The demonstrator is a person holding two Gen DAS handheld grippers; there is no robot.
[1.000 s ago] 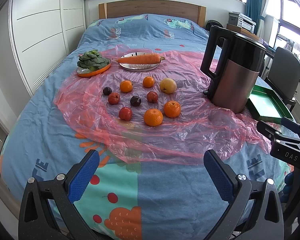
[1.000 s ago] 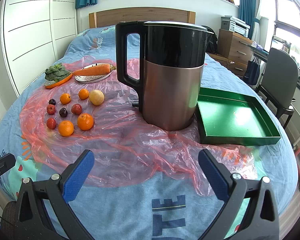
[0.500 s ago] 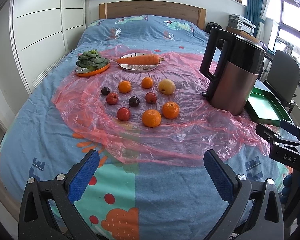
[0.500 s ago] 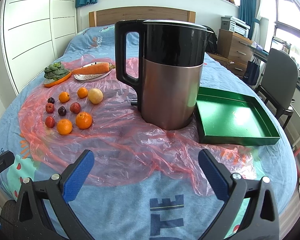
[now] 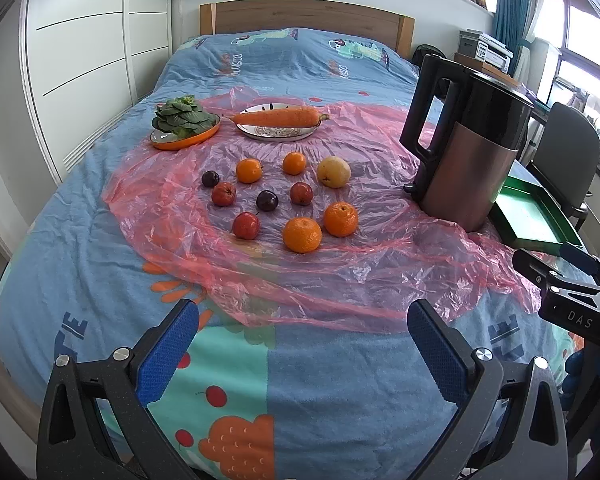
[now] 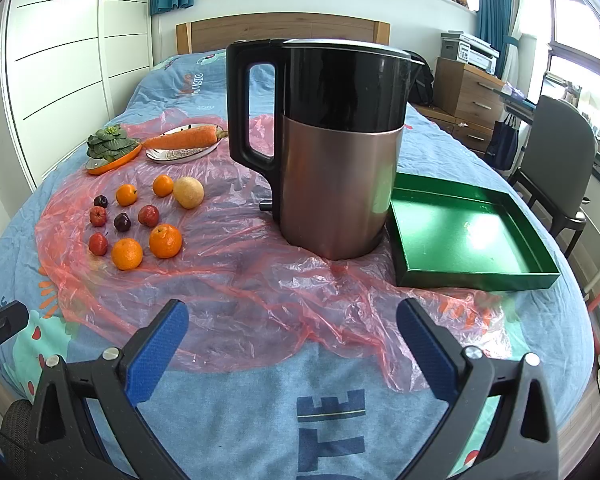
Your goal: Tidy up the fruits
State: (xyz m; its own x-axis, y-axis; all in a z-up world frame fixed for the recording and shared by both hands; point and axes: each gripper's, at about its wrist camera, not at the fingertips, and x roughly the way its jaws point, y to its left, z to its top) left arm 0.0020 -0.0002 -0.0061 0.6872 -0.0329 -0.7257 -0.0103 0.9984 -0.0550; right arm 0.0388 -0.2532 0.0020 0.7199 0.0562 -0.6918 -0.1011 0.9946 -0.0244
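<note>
1. The fruits are seen loose on a pink plastic sheet (image 5: pixel 340 280) spread over the bed (image 5: pixel 80 240): a near orange (image 5: pixel 302 235), a second orange (image 5: pixel 341 219), a pear (image 5: pixel 333 171), small red fruits and dark plums, none of them yet moved.
2. A green tray (image 6: pixel 466 232), judged the likely destination, is found empty to the right of a tall kettle (image 6: pixel 332 152), so the fruit and the tray are kept well apart by the kettle.
3. A knock against the kettle could be caused by a direct carry across it; it stands on soft bedding.
4. Round fruit could be set rolling if the slippery sheet is snagged or dragged by a fingertip.
5. Soft plums could be bruised by a hard squeeze.
6. The left tongs (image 5: pixel 300 344) are held wide apart and empty, low over the near edge of the bed, aimed at the fruit.
7. The right tongs (image 6: pixel 292 340) are likewise spread wide, holding nothing, facing the kettle.
</note>
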